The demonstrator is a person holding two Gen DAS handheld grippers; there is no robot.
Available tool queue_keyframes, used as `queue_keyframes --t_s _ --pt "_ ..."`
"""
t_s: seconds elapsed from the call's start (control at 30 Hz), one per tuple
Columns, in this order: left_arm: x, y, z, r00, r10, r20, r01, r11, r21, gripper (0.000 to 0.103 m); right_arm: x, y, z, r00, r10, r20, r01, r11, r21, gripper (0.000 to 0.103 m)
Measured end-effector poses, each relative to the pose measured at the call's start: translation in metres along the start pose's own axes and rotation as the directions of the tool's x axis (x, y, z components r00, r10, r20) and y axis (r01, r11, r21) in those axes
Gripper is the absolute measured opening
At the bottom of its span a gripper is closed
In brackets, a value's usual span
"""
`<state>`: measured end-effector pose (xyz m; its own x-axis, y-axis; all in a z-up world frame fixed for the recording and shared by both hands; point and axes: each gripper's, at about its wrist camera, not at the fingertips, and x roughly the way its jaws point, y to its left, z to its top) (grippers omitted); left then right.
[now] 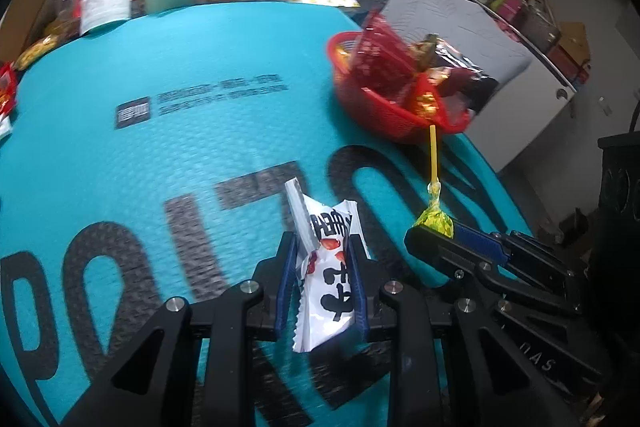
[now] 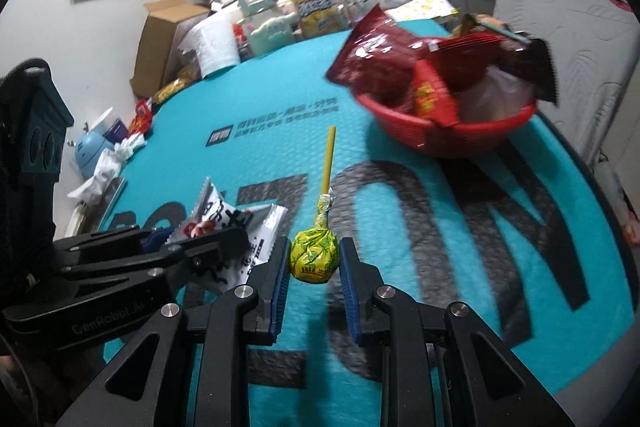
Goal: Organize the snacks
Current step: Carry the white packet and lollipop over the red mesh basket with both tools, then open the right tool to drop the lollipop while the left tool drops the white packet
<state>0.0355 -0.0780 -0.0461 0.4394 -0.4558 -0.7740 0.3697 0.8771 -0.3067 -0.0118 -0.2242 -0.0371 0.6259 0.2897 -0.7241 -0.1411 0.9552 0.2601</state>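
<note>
Left gripper (image 1: 322,247) clamps crinkled white snack packet (image 1: 324,267), right gripper (image 2: 314,259) clamps yellow-wrapped lollipop (image 2: 314,255); both above teal mat (image 1: 160,147). Red plastic basket (image 2: 460,139) already part-filled w/ snacks; few strays left at mat edge.

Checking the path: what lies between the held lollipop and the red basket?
Only bare teal mat. The right wrist view shows nothing between lollipop and red basket.
</note>
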Motion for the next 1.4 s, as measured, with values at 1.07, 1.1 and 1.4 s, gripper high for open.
queue_keyframes --t_s 1.07,1.1,1.4 --pt "-0.006 -0.078 0.105 0.988 -0.087 0.131 0.057 0.975 0.216 0.024 -0.058 -0.064 0.075 0.979 -0.035 0.202 0.046 0.998 -0.049 0.024" --pt "-0.006 -0.079 0.110 0.987 -0.087 0.137 0.055 0.974 0.220 0.024 -0.058 -0.066 0.079 0.977 -0.037 0.208 0.049 0.998 -0.050 0.024" --pt "0.002 -0.075 0.137 0.987 -0.070 0.148 0.036 0.974 0.226 0.024 -0.038 -0.075 0.116 0.975 -0.031 0.222 0.052 0.995 -0.087 0.024"
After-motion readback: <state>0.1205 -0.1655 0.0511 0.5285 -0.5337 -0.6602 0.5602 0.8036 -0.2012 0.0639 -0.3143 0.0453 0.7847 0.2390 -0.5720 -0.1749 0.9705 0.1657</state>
